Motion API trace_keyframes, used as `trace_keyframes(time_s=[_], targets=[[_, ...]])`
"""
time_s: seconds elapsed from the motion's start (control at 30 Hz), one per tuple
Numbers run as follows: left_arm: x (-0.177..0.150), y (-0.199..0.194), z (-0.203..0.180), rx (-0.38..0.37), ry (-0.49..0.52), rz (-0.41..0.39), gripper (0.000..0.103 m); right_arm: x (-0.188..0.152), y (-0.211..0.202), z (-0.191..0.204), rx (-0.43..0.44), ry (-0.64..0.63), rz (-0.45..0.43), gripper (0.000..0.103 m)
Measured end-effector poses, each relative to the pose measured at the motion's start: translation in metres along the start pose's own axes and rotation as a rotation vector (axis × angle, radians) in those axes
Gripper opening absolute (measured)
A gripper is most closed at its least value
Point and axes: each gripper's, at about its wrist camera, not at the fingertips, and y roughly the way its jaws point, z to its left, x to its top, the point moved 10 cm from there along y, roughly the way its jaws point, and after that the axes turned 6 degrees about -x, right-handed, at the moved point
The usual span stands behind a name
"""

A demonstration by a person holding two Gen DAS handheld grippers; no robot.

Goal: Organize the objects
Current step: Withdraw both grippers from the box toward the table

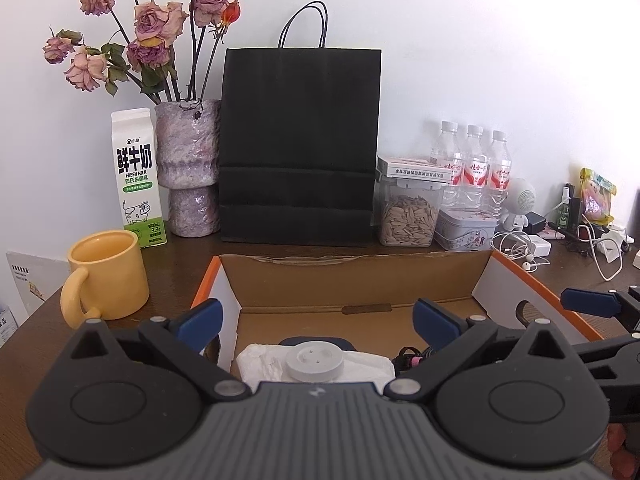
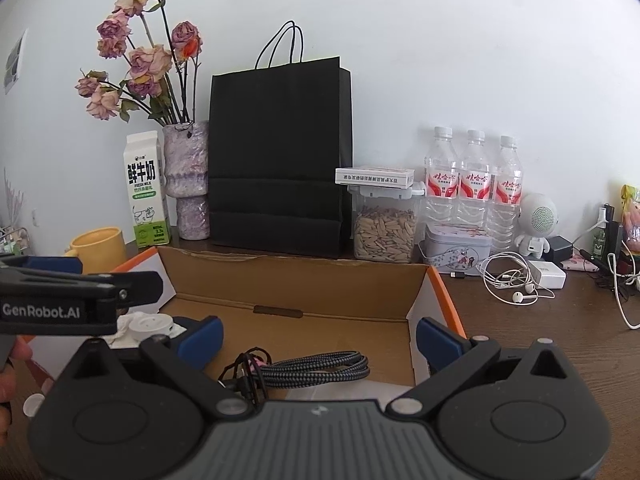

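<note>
The box [image 1: 360, 280], an open cardboard carton with orange edges, sits on the dark wooden table [image 1: 180, 268] and serves as the landmark here.

The left gripper [image 1: 316, 320] hangs over the box's near left part, its blue fingers [image 1: 200, 318] spread wide with nothing between them. Below it, inside the box, a round white disc [image 1: 314, 362] lies on a white packet [image 1: 260, 362].

The right gripper [image 2: 318, 336] hangs over the box's near right part, its jaws likewise wide apart and empty. Beneath it, on the box floor, lies a coiled braided cable [image 2: 316, 368] with a thin black cord tangled at its left end. The left gripper's side arm shows at the left of the right wrist view, with part of a hand [image 2: 12, 364] below it.

Behind the box, against the white wall, stands a black paper bag [image 1: 300, 144]. Left of the bag are a mottled vase [image 1: 188, 168] of dried roses [image 1: 152, 24] and a milk carton [image 1: 136, 180]. A yellow mug [image 1: 106, 276] stands just beside the box's left wall.

Behind the box's right corner stands a clear jar of seeds [image 1: 408, 216] with a flat white carton [image 2: 374, 176] on its lid, a tin [image 1: 464, 228] beside it, and three water bottles [image 2: 474, 184] behind. Farther right of the box lie white earphones [image 2: 516, 284], a charger [image 2: 548, 274] and a small white robot-shaped speaker [image 2: 536, 220].
</note>
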Motion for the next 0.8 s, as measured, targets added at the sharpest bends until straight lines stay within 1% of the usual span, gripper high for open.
trace_keyframes(time_s=[0.1, 0.23, 0.43, 0.6, 0.8], targets=[[0.003, -0.008, -0.003, -0.027, 0.005, -0.034, 0.103, 0.002, -0.006, -0.002, -0.007, 0.0, -0.012, 0.103], [0.003, -0.017, -0.005, -0.024, 0.015, -0.05, 0.103, 0.002, -0.014, -0.003, -0.014, -0.009, -0.023, 0.103], [0.001, -0.036, 0.003, -0.002, 0.008, -0.073, 0.103, 0.001, -0.031, -0.004, -0.02, -0.015, -0.04, 0.103], [-0.005, -0.054, 0.006, 0.02, 0.001, -0.094, 0.103, -0.008, -0.045, -0.008, -0.035, -0.007, -0.04, 0.103], [-0.022, -0.075, 0.005, 0.021, -0.008, -0.078, 0.103, -0.021, -0.067, -0.009, -0.044, 0.003, -0.036, 0.103]])
